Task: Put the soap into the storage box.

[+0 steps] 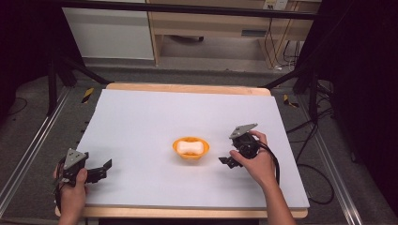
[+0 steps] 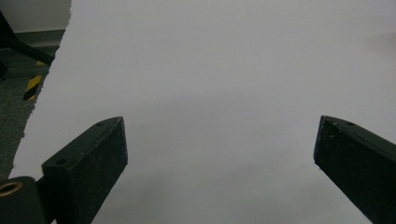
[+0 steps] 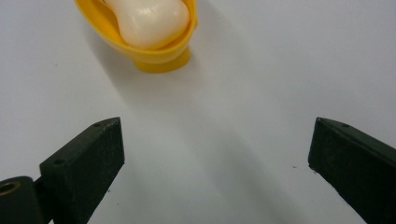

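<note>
A yellow bowl (image 1: 190,148) holding a white, waisted, soap-like object (image 1: 190,148) is seen near the middle of a white table surface (image 1: 141,122). The right gripper (image 1: 228,161) is held by the right hand (image 1: 256,161) just beside the bowl, on its right in the high view, with the jaws directed toward it. In the right gripper view, the jaws are spread wide with nothing between them, and the bowl (image 3: 154,46) lies ahead and slightly to the left of their midline, apart from both jaws; the white object (image 3: 149,18) rests inside it. The left gripper (image 1: 105,169) is held by the left hand (image 1: 72,187) near the table's front left corner, well apart from the bowl. In the left gripper view, its jaws are likewise spread wide over bare white surface (image 2: 210,93).
</note>
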Available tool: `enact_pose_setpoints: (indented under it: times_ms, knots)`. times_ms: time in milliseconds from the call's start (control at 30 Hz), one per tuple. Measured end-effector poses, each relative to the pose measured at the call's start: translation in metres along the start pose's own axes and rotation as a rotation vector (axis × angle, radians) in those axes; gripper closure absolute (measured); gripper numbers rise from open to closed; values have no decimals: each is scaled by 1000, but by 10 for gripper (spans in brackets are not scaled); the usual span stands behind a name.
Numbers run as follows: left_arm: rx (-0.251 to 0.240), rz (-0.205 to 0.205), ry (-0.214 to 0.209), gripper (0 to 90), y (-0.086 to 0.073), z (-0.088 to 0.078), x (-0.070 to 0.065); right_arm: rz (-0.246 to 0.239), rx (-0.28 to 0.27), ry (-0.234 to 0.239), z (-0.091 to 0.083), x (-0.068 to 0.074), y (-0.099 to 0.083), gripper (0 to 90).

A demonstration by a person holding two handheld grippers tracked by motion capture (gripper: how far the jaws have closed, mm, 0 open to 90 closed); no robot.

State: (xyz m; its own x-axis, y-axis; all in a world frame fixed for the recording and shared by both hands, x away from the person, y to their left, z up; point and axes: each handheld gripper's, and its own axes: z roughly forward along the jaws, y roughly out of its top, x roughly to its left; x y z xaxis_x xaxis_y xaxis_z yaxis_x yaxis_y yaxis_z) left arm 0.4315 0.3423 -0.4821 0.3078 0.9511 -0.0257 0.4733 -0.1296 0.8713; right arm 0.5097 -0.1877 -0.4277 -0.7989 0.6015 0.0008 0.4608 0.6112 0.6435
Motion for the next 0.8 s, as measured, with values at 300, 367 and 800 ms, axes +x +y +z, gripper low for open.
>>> enact_pose_setpoints:
  times_ms: [300,367,800]
  knots:
    - [-2,1,2,23,0,0,0,53,-52,-11,-11,-6,-30,48]
    - [-1,2,3,23,0,0,0,51,-61,-18,-14,-7,-35,47]
    - [-2,3,2,23,0,0,0,104,-82,-52,-22,-12,-72,19]
